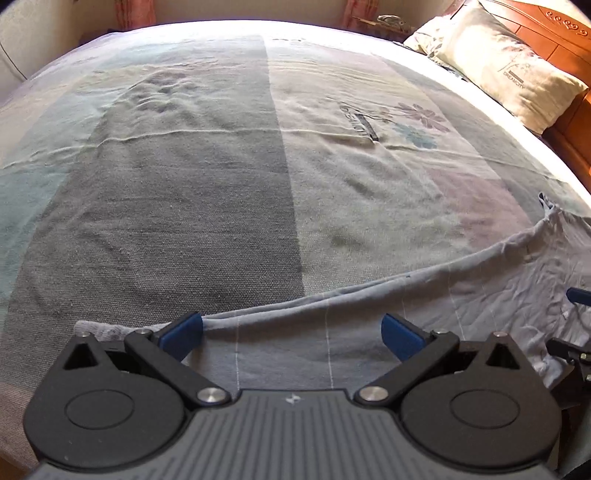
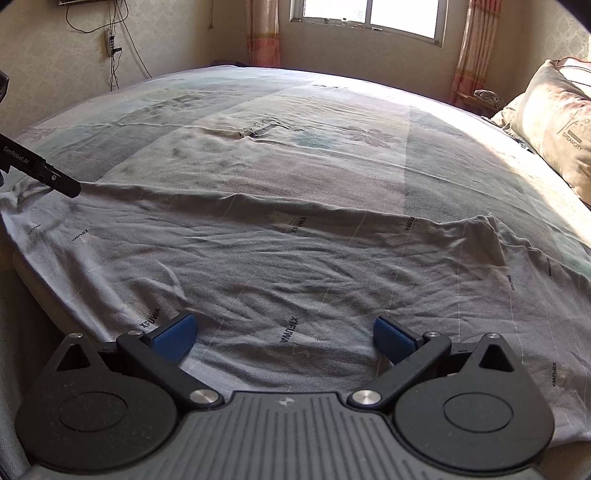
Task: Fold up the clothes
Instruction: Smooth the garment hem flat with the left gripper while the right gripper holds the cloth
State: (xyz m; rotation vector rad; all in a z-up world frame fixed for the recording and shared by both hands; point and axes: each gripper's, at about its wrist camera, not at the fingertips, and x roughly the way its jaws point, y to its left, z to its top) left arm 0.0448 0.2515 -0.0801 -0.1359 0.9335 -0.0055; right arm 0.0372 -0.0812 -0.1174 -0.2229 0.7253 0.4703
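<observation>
A grey-blue garment [image 2: 280, 266] with thin white stripes and small printed lettering lies spread and wrinkled across the near side of the bed. In the left wrist view its far hem [image 1: 369, 291] runs from lower left to upper right. My left gripper [image 1: 291, 332] is open, its blue pads over the garment's left end with only flat cloth between them. My right gripper [image 2: 284, 336] is open too, hovering low over the garment's near middle. The left gripper's black body [image 2: 48, 177] shows at the left edge of the right wrist view.
The bed [image 1: 207, 192] carries a sheet of grey, teal and pale panels with flower prints. A pillow [image 1: 506, 62] leans on a wooden headboard [image 1: 554, 33] at the right. A window with curtains [image 2: 365, 18] and hanging cables [image 2: 114, 48] are behind the bed.
</observation>
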